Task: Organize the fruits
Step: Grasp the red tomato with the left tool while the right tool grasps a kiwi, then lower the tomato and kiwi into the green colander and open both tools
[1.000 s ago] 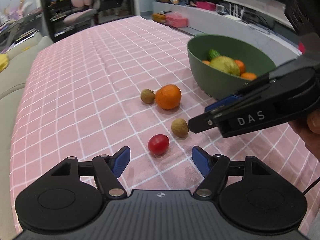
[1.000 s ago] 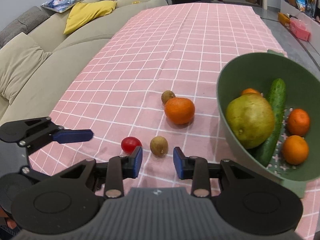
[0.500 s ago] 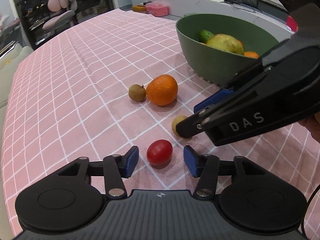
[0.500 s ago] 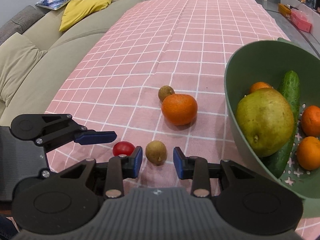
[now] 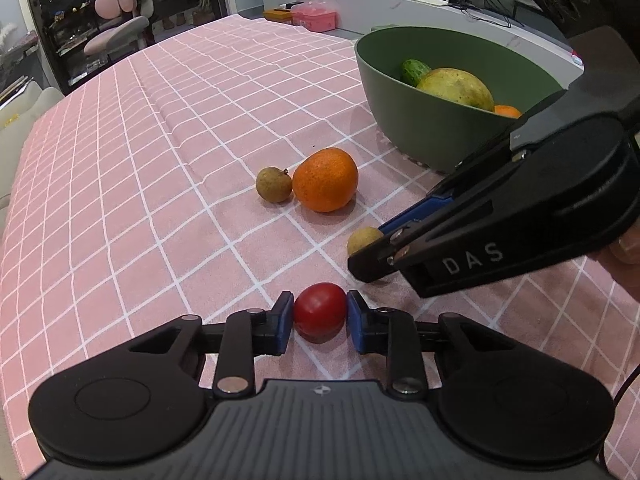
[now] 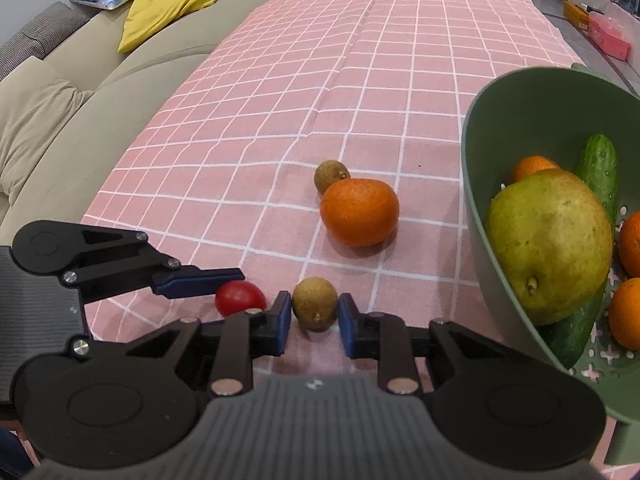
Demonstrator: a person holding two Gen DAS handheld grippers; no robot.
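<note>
Tomato (image 5: 320,311) on pink checked cloth (image 5: 140,200), pinched between blue pads of left gripper (image 5: 320,322). Right gripper (image 6: 313,322) fingers flank near longan (image 6: 314,309), pads at its sides, contact unclear. Second longan (image 6: 330,176) touches orange (image 6: 359,212). Green bowl (image 6: 500,120) at right holds pear, cucumber, oranges.

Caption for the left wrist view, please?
Left hand-held gripper closing around a cherry tomato on the pink tablecloth.
</note>
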